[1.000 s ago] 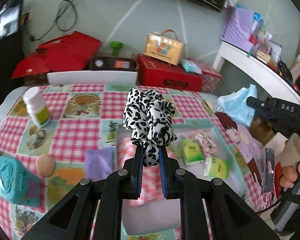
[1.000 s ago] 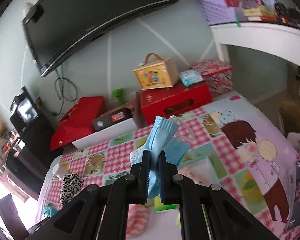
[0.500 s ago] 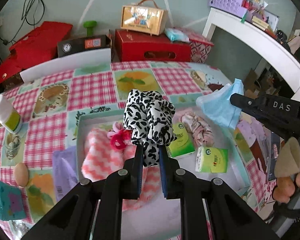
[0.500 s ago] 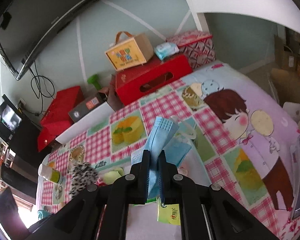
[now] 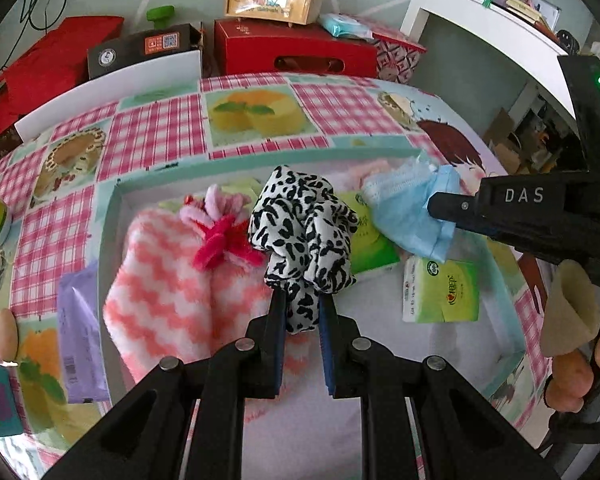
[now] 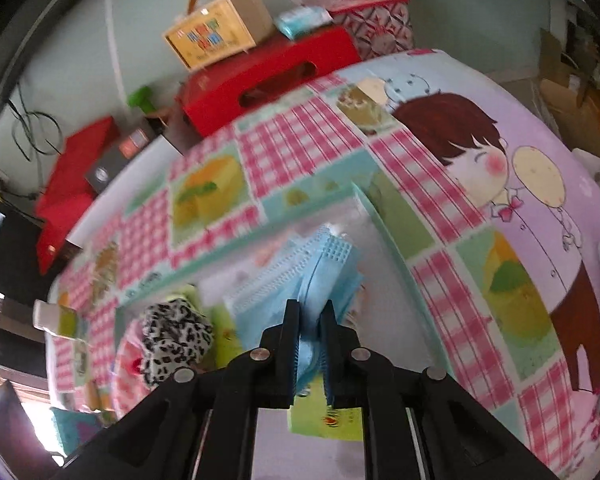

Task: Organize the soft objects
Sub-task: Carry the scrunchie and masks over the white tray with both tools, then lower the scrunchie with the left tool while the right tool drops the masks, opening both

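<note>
Both grippers have dropped toward the white tray (image 5: pixel 111 216) since the earlier frame. Left gripper (image 5: pixel 302 312) fingers pinch the leopard-print scrunchie (image 5: pixel 304 232) above the pink-and-white fluffy cloth (image 5: pixel 167 288). Right gripper (image 6: pixel 312 332) fingers, their jaws just eased slightly apart, still grip the blue face mask (image 6: pixel 324 268) over the tray's right end, near green tissue packs (image 5: pixel 442 292) on the checked bench (image 5: pixel 159 128).
</note>
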{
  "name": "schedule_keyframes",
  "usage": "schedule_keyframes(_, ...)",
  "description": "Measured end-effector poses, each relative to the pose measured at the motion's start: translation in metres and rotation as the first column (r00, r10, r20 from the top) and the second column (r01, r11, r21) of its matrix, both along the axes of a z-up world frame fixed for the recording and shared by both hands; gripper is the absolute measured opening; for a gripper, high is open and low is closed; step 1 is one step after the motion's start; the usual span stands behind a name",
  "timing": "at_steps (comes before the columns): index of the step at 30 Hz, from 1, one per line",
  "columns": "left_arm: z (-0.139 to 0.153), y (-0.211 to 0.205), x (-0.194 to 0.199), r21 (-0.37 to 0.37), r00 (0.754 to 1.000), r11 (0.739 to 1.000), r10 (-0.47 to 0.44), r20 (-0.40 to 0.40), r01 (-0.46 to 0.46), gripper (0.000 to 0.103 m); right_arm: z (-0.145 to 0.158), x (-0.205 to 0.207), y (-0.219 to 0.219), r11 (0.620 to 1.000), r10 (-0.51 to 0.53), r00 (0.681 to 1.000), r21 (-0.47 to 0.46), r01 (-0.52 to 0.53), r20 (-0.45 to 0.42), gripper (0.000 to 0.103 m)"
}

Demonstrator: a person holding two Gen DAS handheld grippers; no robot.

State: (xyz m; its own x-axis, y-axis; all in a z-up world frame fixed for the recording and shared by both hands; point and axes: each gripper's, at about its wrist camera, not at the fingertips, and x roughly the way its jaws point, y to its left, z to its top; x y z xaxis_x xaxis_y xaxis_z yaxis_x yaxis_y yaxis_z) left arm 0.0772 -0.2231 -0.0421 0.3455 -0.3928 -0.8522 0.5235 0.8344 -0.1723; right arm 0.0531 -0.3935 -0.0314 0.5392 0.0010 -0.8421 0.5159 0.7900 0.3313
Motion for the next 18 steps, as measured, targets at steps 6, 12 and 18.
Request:
schedule_keyframes(6, -0.005, 0.002, -0.001, 0.002, 1.0, 1.0, 0.001, -0.026, -0.001, 0.017, 0.001, 0.0, 0.006, 1.0, 0.013, 1.0, -0.028, -0.013, -0.025, 0.012)
schedule_keyframes(12, -0.003, 0.006, -0.001, -0.006, 0.999, 1.0, 0.002, -0.034, -0.003, 0.031, 0.004, 0.0, 0.006, 0.999, 0.003, 0.999, -0.051, -0.005, -0.045, 0.034)
schedule_keyframes(18, 0.007, 0.01, -0.004, -0.028, 1.0, 1.0, 0.005, -0.021, -0.006, 0.049, 0.018, -0.003, 0.011, 0.996, 0.008, 1.0, -0.089, -0.01, -0.022, 0.037)
